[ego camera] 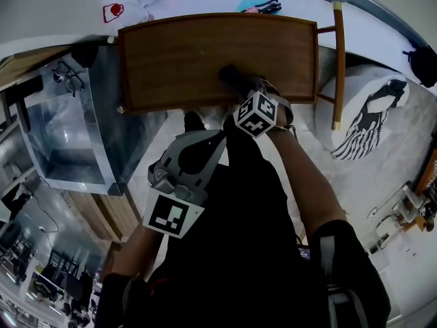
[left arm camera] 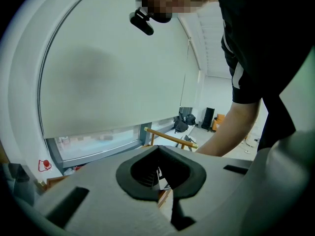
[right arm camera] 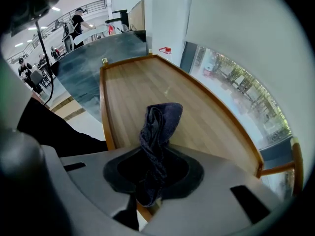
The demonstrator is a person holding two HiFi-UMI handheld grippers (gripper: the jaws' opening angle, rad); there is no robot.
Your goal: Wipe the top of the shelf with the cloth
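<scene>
The brown wooden shelf top [ego camera: 171, 60] with its raised rim fills the upper middle of the head view. My right gripper [ego camera: 240, 89] reaches over its front edge, shut on a dark blue cloth [ego camera: 232, 77] that rests on the wood. In the right gripper view the cloth [right arm camera: 158, 127] stands bunched between the jaws above the shelf top [right arm camera: 206, 117]. My left gripper [ego camera: 193, 134] hangs back by my body, in front of the shelf and off it. In the left gripper view it [left arm camera: 165, 193] is shut on nothing and points up at a pale wall.
A grey glass-topped unit [ego camera: 68, 135] with a pair of glasses [ego camera: 68, 79] stands left of the shelf. A wooden post [ego camera: 338, 60] flanks the shelf's right side, and beyond it lies a striped cloth [ego camera: 369, 121]. White surface with small items [ego camera: 259, 7] behind.
</scene>
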